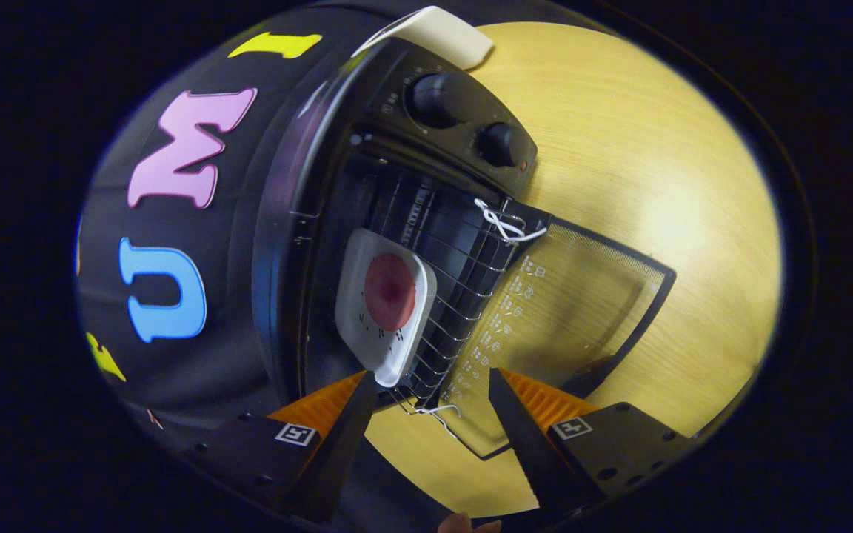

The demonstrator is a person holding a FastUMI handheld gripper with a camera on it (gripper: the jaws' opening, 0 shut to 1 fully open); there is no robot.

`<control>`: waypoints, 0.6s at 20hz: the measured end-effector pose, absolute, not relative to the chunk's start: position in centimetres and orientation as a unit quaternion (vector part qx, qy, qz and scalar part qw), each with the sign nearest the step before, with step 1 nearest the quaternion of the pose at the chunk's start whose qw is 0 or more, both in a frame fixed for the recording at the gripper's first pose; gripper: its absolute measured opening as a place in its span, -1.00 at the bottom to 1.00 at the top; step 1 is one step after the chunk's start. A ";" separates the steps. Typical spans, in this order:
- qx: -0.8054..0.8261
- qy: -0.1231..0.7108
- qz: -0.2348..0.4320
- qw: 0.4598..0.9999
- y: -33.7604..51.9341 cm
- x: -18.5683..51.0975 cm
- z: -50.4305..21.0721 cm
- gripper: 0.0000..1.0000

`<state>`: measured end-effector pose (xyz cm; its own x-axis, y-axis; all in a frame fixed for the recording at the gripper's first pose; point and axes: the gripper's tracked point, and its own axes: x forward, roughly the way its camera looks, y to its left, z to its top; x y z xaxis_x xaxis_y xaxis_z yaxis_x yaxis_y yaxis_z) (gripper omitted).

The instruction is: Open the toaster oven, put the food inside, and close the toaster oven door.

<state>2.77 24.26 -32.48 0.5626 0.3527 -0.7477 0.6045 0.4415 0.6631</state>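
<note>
In the gripper view, my gripper [434, 385] stands wide and empty at lower centre, so the food is already released. The white square plate with the round red food [386, 307] rests on the wire rack [463, 296] inside the black toaster oven [426, 133] at centre. Its glass door [582, 303] lies flat open right of centre, not yet closed.

Gripper view: rolled sideways, close to scene | faces open toaster oven [397, 185] and lowered door [567, 318] on wooden table [656, 148] | fingers of gripper [430, 381] spread apart, nearest.

A recording booth: black cloth wall [197, 385] behind a toaster oven [397, 148] on a wooden table [656, 185].
</note>
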 end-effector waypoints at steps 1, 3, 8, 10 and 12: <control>0.503 0.464 -0.076 0.725 23.8 2.2 -32.2 0.97; 0.455 0.482 -0.049 0.747 23.1 0.5 -32.4 0.97; 0.291 0.529 0.006 0.798 20.7 -4.9 -34.6 0.98; 0.238 0.529 0.023 0.814 20.2 -6.4 -35.1 0.98; 0.193 0.521 0.043 0.831 20.5 -7.3 -35.4 0.98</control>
